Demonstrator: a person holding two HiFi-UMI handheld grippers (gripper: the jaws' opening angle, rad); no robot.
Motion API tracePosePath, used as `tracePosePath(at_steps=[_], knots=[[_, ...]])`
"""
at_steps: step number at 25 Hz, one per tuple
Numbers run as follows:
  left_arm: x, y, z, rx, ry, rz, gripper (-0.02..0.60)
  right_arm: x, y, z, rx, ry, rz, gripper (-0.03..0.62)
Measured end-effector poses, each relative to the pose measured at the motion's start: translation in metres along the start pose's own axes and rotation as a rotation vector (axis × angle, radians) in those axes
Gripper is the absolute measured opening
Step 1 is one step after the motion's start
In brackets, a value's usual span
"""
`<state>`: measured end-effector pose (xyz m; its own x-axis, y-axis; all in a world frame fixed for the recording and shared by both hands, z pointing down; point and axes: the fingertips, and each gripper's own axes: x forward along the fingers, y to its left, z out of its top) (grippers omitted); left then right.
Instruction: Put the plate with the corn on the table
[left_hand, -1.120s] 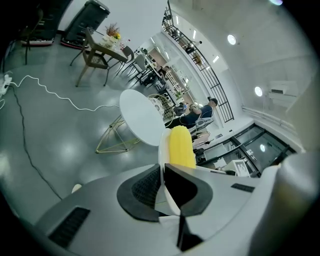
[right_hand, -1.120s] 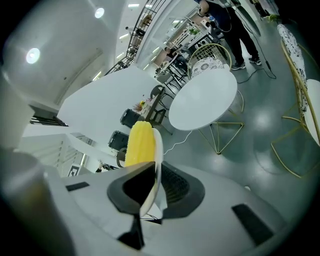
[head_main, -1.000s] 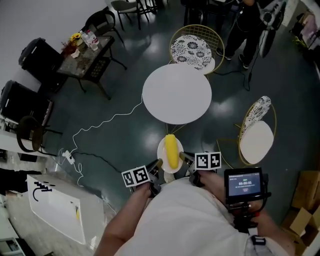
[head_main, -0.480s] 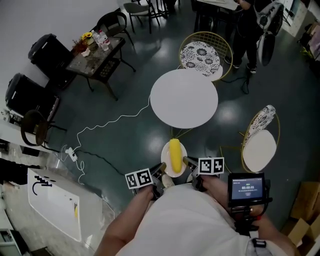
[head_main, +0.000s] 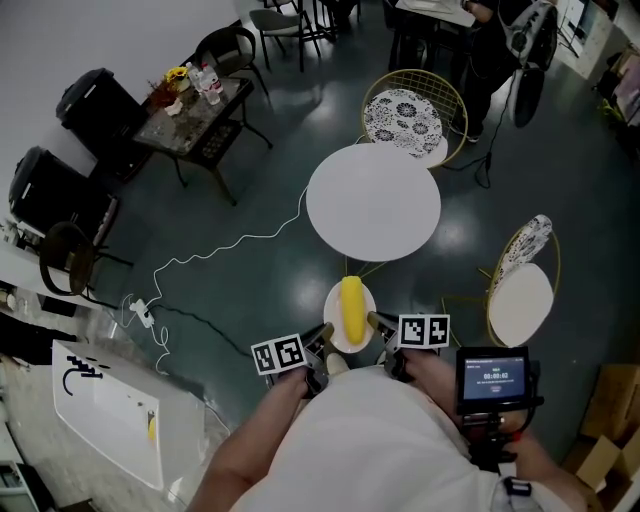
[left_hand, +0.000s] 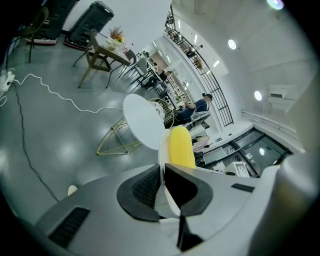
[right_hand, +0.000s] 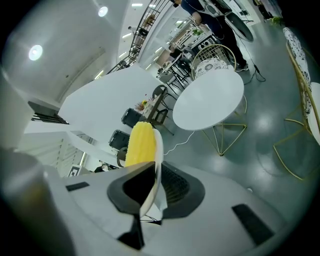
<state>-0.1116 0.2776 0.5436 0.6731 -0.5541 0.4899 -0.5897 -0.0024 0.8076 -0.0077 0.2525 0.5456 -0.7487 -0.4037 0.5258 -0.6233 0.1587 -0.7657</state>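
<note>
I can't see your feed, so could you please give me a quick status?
Left gripper and right gripper shut on plate, opposite edges. Corn on it, above floor, short of table. Nothing in the way.

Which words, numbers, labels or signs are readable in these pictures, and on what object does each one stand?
No text can be read with certainty.
Screen of the small device: a row of digits, too small to read.
Left marker cube and right marker cube: black square patterns only, no words.
White box on the floor: a black drawn mark, not legible as a word.
</note>
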Motion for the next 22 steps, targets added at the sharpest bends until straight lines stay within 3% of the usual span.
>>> tracePosePath(at_steps=[22], knots=[[-0.043, 0.051, 0.048, 0.002, 0.007, -0.022, 0.034, 0.068, 0.044, -0.006, 0.003, -0.021, -0.034, 0.043]])
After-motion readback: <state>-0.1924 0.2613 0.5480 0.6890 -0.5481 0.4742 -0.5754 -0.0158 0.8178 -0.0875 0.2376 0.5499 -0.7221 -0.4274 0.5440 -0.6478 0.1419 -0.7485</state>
